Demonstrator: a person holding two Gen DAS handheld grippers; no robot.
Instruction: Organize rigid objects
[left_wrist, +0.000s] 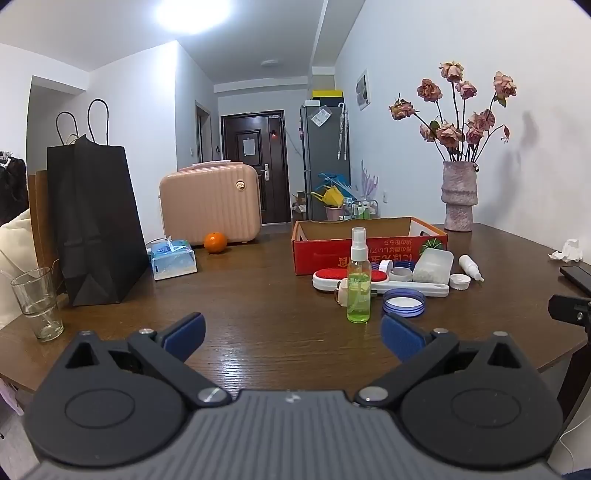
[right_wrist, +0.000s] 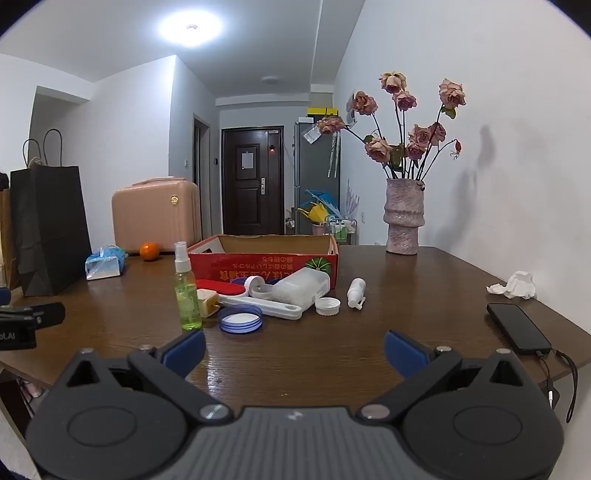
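Left gripper (left_wrist: 291, 338) and right gripper (right_wrist: 293, 349) both spread wide, nothing between the jaws — low over the table (right_wrist: 424, 295), green spray bottle (right_wrist: 186, 291), blue lid (right_wrist: 240, 319), white cap (right_wrist: 327, 305) clustered just before the red box (right_wrist: 266, 264)

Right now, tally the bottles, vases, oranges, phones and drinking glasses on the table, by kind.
Bottles: 2 (green spray bottle, white dropper bottle lying on its side)
Vases: 1 (vase with flowers)
Oranges: 1 (orange)
Phones: 1 (phone)
Drinking glasses: 1 (glass)
Total: 6
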